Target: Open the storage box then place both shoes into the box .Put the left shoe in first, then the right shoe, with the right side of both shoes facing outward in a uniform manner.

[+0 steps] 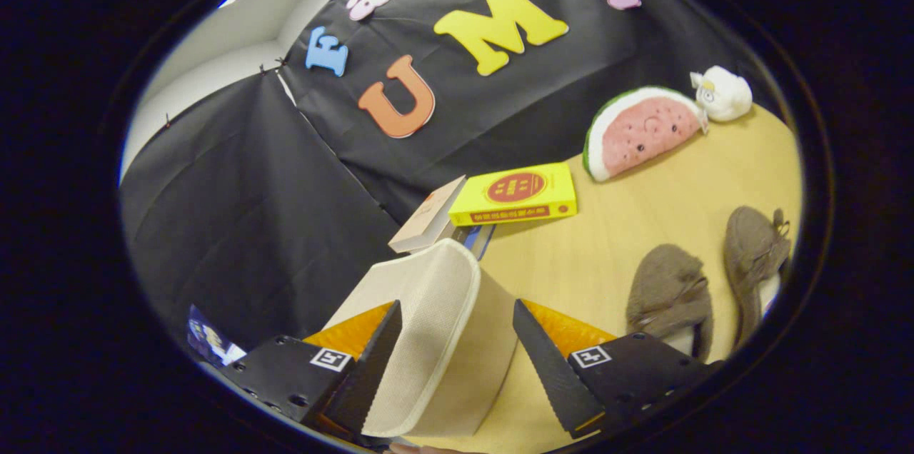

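Spread wide, the tool (pixel 457 361) straddles the cream storage box's lid (pixel 421 340); whether its left finger touches cannot be told. Two brown shoes (pixel 707 283) lie side by side on the tabletop (pixel 628 218) at two o'clock. Yellow book (pixel 515 194) at twelve, watermelon plush (pixel 639 131) beyond.

The storage box (pixel 435 340) is a cream woven fabric, matt, with a fine textured weave and a stitched rim. The two shoes (pixel 671 297) have a soft, fuzzy brown cloth upper. The desk (pixel 628 225) is smooth, pale wood-look laminate with a low sheen. The yellow book (pixel 515 194) has a glossy paper cover. The watermelon plush (pixel 639 129) is soft pile fabric. The hand-held gripper (pixel 457 361), fingers apart around the box, shows ridged finger faces.
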